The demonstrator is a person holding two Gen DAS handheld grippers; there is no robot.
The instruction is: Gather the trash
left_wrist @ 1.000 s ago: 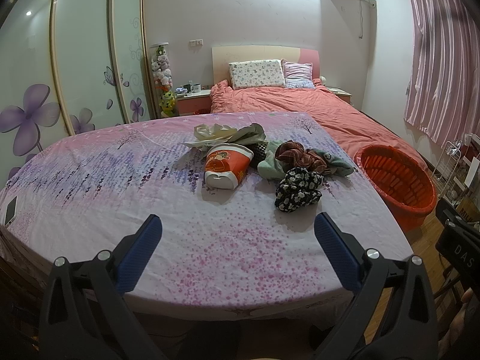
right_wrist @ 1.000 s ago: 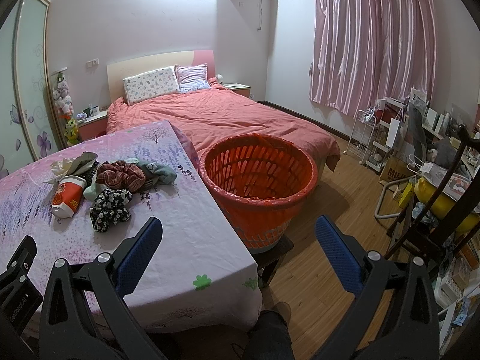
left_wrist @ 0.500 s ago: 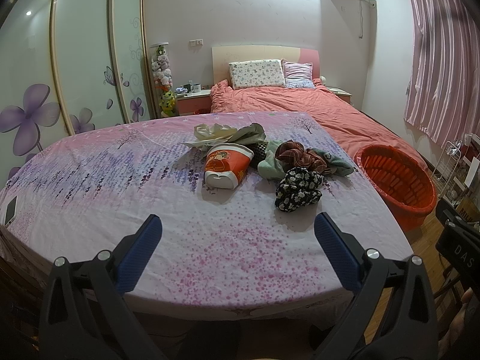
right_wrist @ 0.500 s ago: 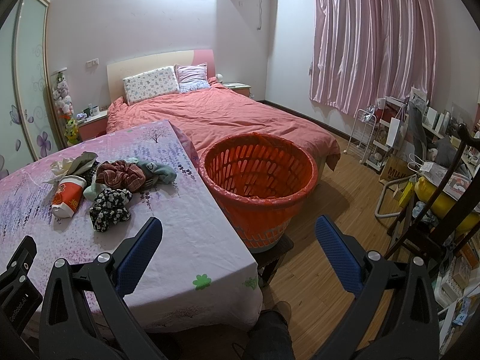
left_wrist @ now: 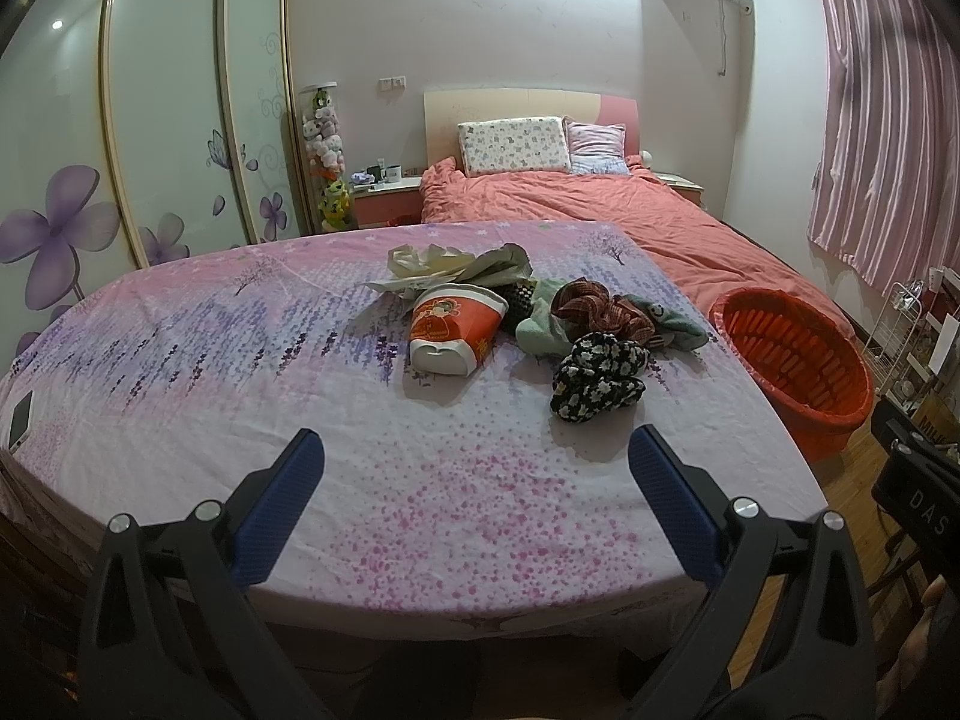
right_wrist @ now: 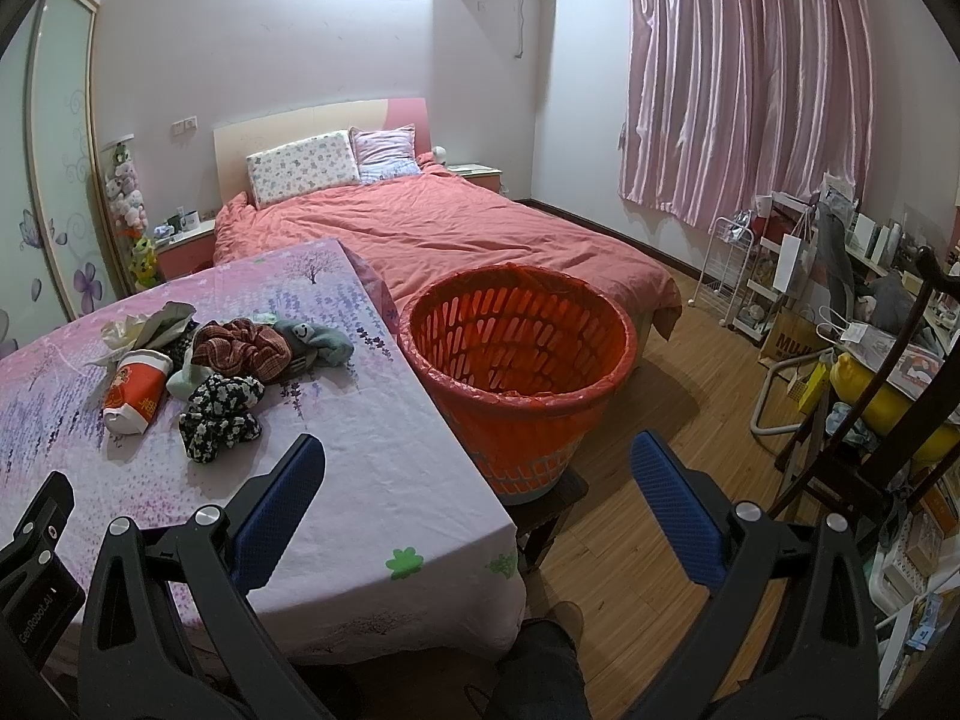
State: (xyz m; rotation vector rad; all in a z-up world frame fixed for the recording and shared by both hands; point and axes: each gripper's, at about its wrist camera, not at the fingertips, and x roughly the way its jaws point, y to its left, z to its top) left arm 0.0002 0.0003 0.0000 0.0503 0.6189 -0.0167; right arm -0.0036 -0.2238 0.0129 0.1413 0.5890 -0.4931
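— What's in the orange basket (right_wrist: 516, 354)?
— A red liner; otherwise it looks bare. It stands just beside the counter (left_wrist: 420, 480).
— And the trash?
— A tipped red paper cup (left_wrist: 456, 330) and crumpled paper (left_wrist: 444, 267) lie on the counter among cloth scraps (left_wrist: 600, 330).
— The grippers?
— Left hand-held gripper (left_wrist: 477, 468) and right hand-held gripper (right_wrist: 477, 471): both spread wide, holding nothing.

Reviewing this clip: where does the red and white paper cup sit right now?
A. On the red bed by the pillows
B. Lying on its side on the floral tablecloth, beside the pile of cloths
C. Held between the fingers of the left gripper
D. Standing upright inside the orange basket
B. The paper cup lies tipped over on the tablecloth, next to the cloths; the orange basket holds no cup, and both grippers are open and hold nothing.
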